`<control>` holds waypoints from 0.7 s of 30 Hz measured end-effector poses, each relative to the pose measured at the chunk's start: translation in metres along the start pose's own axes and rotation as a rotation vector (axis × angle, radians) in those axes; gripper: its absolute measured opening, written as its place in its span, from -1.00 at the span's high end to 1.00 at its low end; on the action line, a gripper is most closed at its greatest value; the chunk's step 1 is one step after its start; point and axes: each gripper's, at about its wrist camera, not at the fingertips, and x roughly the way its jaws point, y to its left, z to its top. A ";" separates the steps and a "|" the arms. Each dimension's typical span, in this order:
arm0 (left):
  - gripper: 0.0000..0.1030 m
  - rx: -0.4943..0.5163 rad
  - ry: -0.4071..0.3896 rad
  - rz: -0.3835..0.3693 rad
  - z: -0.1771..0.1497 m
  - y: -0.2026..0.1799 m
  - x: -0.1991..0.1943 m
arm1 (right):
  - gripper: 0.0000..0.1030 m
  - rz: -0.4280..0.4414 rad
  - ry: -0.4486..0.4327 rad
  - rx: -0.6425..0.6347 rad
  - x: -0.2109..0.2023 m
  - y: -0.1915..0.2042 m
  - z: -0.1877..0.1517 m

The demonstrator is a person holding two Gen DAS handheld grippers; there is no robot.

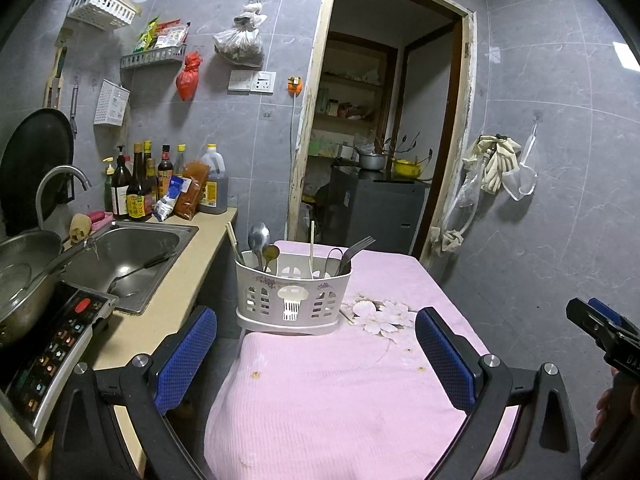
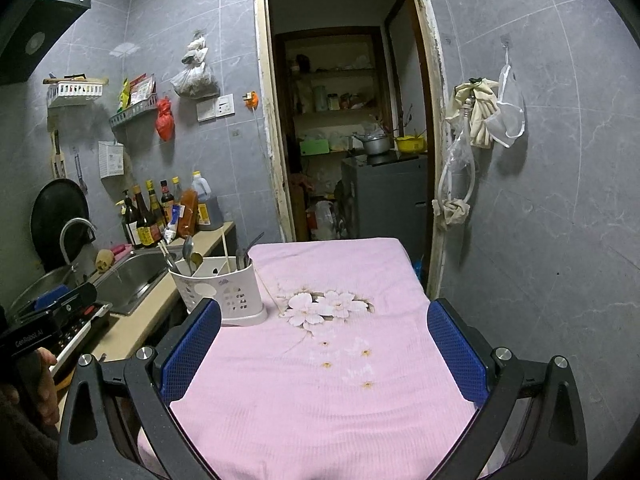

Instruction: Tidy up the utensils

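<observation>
A white plastic utensil holder (image 1: 293,300) (image 2: 224,294) stands on the left part of a pink cloth-covered table (image 1: 320,392) (image 2: 320,380). Upright in it are spoons (image 1: 260,242), a chopstick (image 1: 311,248), another chopstick at its left end (image 1: 232,240), and forks (image 1: 354,252). My left gripper (image 1: 316,344) is open, low over the cloth, a little short of the holder, with nothing between its blue pads. My right gripper (image 2: 324,344) is open too, empty, to the right of the holder above the flower print (image 2: 320,306).
Left of the table runs a counter with a steel sink (image 1: 128,256), an induction cooker (image 1: 52,344) with a pot (image 1: 24,280), and sauce bottles (image 1: 160,184). An open doorway (image 1: 384,132) lies behind the table. The right gripper's body (image 1: 604,336) shows at the left view's right edge.
</observation>
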 end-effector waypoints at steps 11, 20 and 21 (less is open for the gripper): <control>-0.95 0.001 -0.003 0.002 -0.002 0.000 -0.007 | -0.97 -0.001 0.000 0.000 -0.002 0.000 -0.002; -0.95 0.001 -0.003 0.003 -0.003 0.000 -0.007 | -0.97 0.001 0.000 0.000 -0.001 -0.001 -0.001; -0.95 0.001 -0.003 0.003 -0.002 0.000 -0.006 | -0.97 0.001 0.000 0.000 0.000 0.000 0.000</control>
